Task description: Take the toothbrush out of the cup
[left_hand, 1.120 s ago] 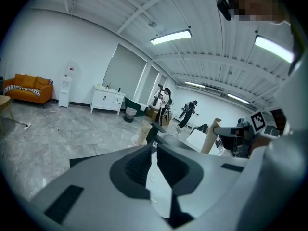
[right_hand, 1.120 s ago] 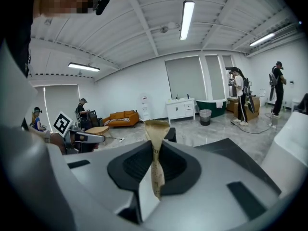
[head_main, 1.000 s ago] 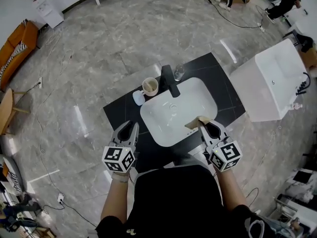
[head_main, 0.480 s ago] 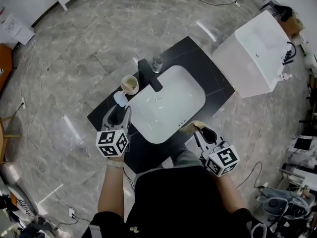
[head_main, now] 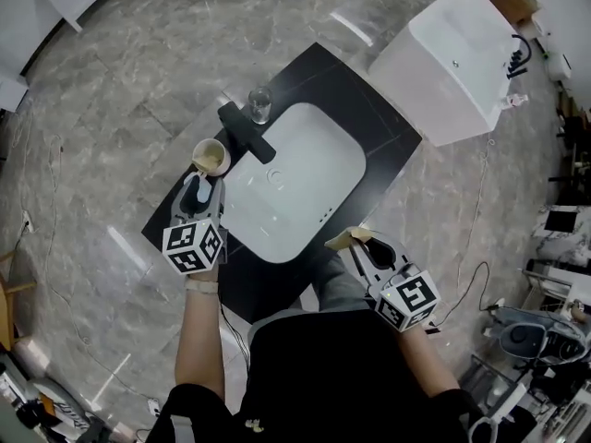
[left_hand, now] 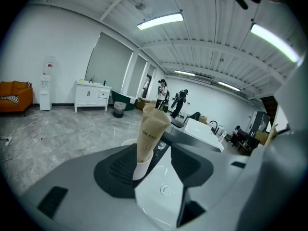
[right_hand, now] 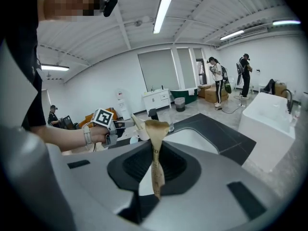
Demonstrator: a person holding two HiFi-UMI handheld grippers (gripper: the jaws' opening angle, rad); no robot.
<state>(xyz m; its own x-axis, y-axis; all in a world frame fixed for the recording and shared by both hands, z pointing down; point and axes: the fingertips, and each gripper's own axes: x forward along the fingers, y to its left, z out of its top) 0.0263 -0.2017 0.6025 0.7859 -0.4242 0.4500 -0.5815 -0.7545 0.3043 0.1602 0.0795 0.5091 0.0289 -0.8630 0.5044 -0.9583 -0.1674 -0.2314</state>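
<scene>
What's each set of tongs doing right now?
Left tongs: open, jaws have just been opening; beige tube stands between them, not gripped.
Right tongs: closed on a beige packet.

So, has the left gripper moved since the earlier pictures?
Yes. The left gripper has moved from the near corner of the sink up toward the cup. Its jaws have just been opening, with an upright tube between them.
</scene>
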